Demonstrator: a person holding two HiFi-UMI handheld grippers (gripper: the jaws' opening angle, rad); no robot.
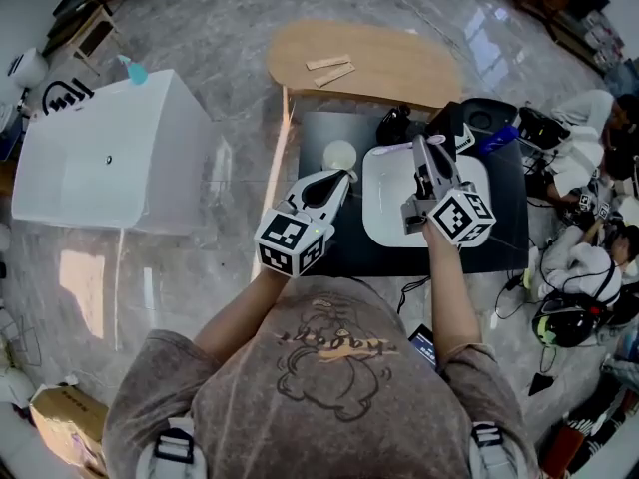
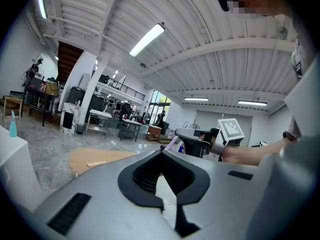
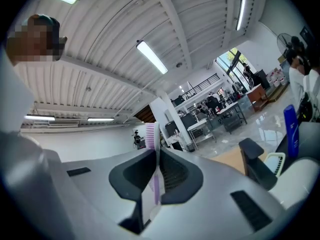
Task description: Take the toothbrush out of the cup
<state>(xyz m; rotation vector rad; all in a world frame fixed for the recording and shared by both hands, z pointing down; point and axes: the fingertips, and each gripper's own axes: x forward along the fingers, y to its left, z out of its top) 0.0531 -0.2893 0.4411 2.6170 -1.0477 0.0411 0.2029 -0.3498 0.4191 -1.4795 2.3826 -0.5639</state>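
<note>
A pale cup [image 1: 339, 155] stands on the black table [image 1: 499, 238], left of a white tray [image 1: 384, 223]. My left gripper [image 1: 342, 176] reaches it from the near side; in the left gripper view a pale wall [image 2: 169, 196] sits pinched between the black pads, so the jaws are shut on the cup. My right gripper [image 1: 421, 150] hangs over the tray, raised and pointing level. It is shut on a lilac and white toothbrush [image 3: 151, 149] whose bristled head stands up above the jaws. The left gripper view also shows the right gripper [image 2: 196, 140] with the toothbrush [image 2: 173, 144] clear of the cup.
A wooden oval table [image 1: 399, 63] with small wood pieces lies beyond. A white box [image 1: 110, 153] bearing a blue bottle [image 1: 135, 70] stands at left. Dark gear [image 1: 484, 118] crowds the black table's far edge. People [image 1: 589, 168] sit on the floor at right.
</note>
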